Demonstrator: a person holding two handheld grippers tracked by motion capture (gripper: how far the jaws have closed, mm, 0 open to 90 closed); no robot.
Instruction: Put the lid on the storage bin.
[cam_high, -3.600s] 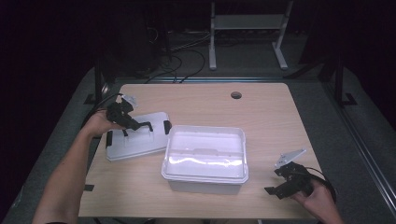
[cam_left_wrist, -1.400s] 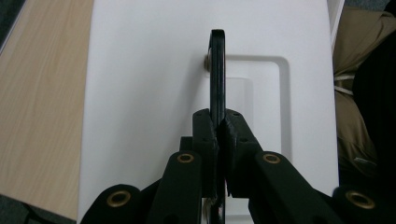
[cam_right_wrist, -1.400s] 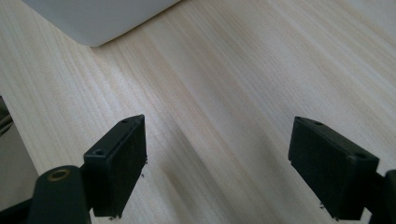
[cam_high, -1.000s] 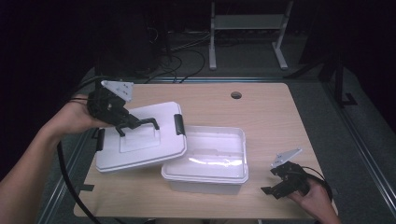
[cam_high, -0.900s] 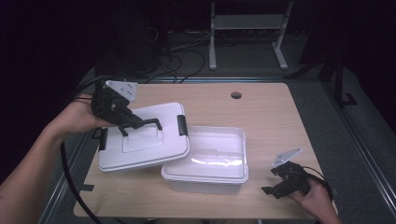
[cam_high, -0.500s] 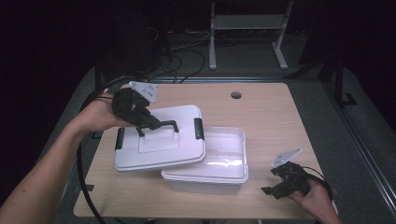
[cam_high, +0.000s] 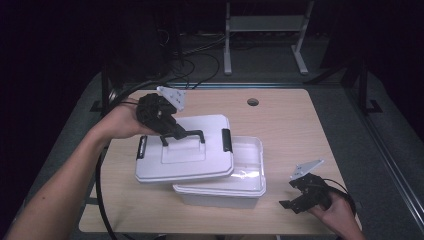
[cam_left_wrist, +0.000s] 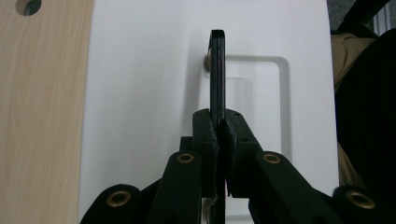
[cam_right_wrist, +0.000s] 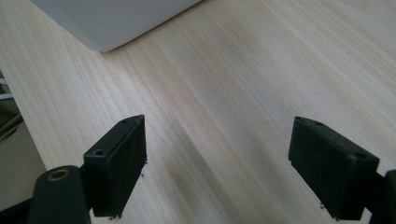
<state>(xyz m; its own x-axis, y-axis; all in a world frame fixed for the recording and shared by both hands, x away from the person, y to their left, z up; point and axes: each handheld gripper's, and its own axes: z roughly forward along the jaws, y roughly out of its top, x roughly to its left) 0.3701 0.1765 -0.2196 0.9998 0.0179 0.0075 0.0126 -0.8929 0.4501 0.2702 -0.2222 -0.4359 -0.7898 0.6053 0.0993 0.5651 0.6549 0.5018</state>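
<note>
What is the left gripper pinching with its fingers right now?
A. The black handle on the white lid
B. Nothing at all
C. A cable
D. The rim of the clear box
A: in the left gripper view the left gripper has its fingers closed on the thin black handle of the white lid, which the high view shows partly over the open box.

A pale wooden table (cam_high: 290, 130) with rounded corners carries the things. Near its far edge is a round cable hole (cam_high: 253, 102). A white plastic bin (cam_high: 245, 177) sits directly on the boards, toward the near edge from that hole and slightly to its left.
</note>
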